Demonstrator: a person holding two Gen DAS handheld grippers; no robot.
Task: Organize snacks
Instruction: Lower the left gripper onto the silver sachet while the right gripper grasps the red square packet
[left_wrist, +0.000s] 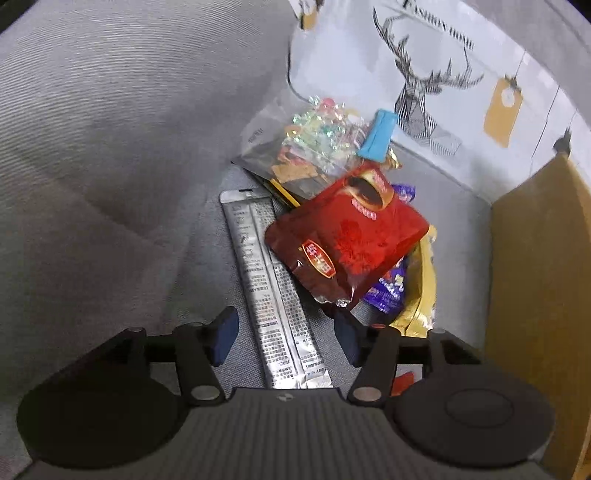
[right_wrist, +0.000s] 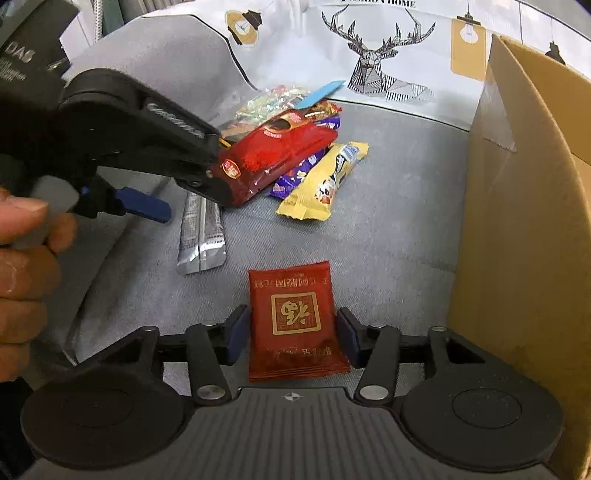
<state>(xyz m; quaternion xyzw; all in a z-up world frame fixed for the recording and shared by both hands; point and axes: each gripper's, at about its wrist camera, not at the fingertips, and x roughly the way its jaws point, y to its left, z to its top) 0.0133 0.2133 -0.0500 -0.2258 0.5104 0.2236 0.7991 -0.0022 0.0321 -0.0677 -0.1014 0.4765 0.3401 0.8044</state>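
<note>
A pile of snacks lies on a grey sofa seat. My left gripper is open, its jaws on either side of a silver sachet, with a large red packet just ahead by its right finger. The right wrist view shows the left gripper beside the red packet. My right gripper is open, its jaws on either side of a small dark red packet flat on the seat. A yellow bar, purple wrappers, a clear candy bag and a blue packet lie behind.
An open cardboard box stands at the right. A white cushion with a deer print leans at the back. The grey sofa seat spreads between box and snacks. A bare hand holds the left gripper.
</note>
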